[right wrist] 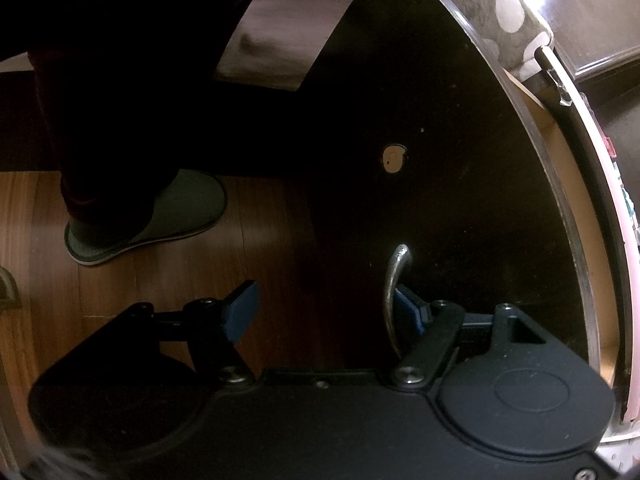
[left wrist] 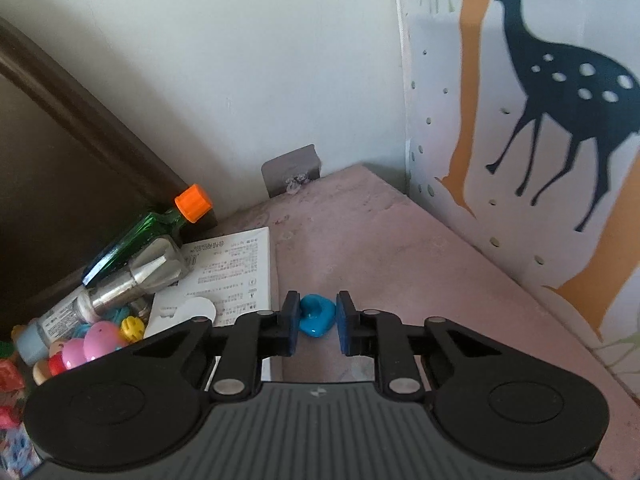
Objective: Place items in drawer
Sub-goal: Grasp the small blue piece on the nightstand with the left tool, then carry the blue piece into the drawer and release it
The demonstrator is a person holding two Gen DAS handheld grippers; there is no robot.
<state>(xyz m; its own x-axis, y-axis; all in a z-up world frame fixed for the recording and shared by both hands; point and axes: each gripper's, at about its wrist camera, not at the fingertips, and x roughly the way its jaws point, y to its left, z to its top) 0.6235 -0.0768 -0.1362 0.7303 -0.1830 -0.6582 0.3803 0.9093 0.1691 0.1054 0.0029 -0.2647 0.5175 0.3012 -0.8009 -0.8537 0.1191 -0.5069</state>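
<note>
Left tongs [left wrist: 318, 322] bracket a small blue item [left wrist: 317, 315] on the pink counter [left wrist: 360, 232], pads slightly apart on either side of it; contact cannot be confirmed. A green bottle [left wrist: 132, 240] and white leaflet [left wrist: 228, 268] lie toward the counter's left edge. Right tongs [right wrist: 326, 308], spread wide, have one finger behind the metal handle [right wrist: 394, 292] of the dark drawer [right wrist: 440, 140], which stands pulled open.

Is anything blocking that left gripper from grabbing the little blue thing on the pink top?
Nothing visible does. The small blue piece lies on the pink surface just beyond the left gripper, framed by its open jaws. The white booklet and the cluttered bottles lie off to the left, clear of that path.
</note>
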